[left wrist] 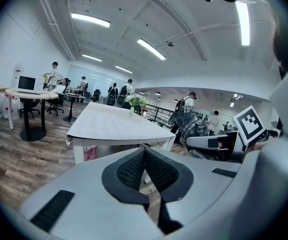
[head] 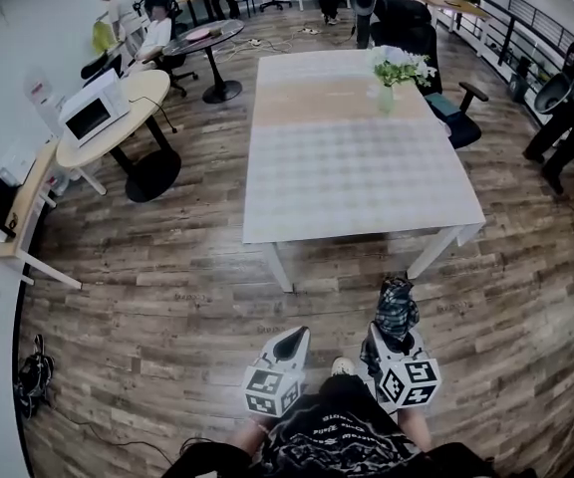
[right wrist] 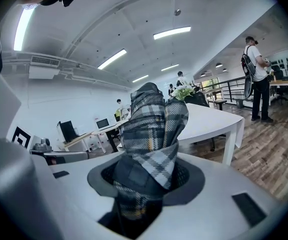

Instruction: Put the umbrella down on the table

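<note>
A folded grey plaid umbrella [head: 397,307] sticks forward out of my right gripper [head: 391,335], which is shut on it. In the right gripper view the umbrella [right wrist: 151,124] fills the gap between the jaws and rises up past them. My left gripper [head: 295,339] is beside it on the left, shut with nothing in it; its mesh pads [left wrist: 134,170] meet at the tip. Both grippers hover over the wooden floor, short of the near edge of the white table [head: 362,177]. From the left gripper view the umbrella [left wrist: 189,126] shows at the right.
A vase of flowers [head: 397,73] stands at the table's far right. A black office chair [head: 417,28] sits behind it. A round table with a microwave [head: 93,113] is at the left, with seated people beyond. A person [head: 566,98] stands at the right. A black bag [head: 33,376] lies on the floor.
</note>
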Demonstrator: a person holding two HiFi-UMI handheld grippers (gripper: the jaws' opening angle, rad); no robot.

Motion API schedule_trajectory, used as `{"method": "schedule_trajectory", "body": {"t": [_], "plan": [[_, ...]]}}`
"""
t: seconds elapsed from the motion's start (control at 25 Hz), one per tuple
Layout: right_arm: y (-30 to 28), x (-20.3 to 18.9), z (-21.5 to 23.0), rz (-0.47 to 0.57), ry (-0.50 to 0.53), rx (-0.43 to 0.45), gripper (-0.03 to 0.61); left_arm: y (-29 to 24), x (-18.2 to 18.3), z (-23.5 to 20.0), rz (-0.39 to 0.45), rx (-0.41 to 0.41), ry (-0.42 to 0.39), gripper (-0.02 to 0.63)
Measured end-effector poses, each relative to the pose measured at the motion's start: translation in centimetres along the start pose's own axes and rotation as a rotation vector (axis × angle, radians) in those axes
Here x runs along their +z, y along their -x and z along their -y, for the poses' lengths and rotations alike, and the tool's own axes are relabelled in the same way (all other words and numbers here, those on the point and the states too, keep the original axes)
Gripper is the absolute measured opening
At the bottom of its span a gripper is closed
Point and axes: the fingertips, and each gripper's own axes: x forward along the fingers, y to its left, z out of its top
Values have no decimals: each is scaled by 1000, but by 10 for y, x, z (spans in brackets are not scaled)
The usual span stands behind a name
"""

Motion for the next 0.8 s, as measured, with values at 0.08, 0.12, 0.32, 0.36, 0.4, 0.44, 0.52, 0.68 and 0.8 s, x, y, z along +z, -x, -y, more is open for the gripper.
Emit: {"method": "schedule_trajectory", "body": {"t": [0.08, 0.12, 0.32, 0.36, 0.4, 0.44, 0.52, 0.68, 0.8], "plan": [[-9, 9, 17, -5, 8, 5, 190, -18, 7, 6, 11, 4, 8, 18], [-13, 12, 24, -8, 9, 8, 190, -26, 10, 8, 16, 8, 10, 18], [-26, 26, 57, -29, 36, 24, 190, -57, 19, 17, 34, 37, 27, 18], [-29, 30, 62, -28, 38, 24, 190, -62, 22, 18, 36, 40, 27, 18], [-31, 33, 67, -26, 34, 25, 190, -66, 23, 20, 35, 43, 26, 18], [-33, 35, 70, -26, 25, 25, 190, -69, 23, 20, 33, 44, 26, 18], [-36, 35, 77, -29, 5, 25, 191, -75, 22, 21, 27, 45, 33, 18], [-48, 37, 86, -44, 1, 22, 191, -89, 23, 13, 28, 53, 49, 18], [-59, 44, 94, -38, -25, 14, 192, -106, 26, 1, 28, 50, 60, 18]]}}
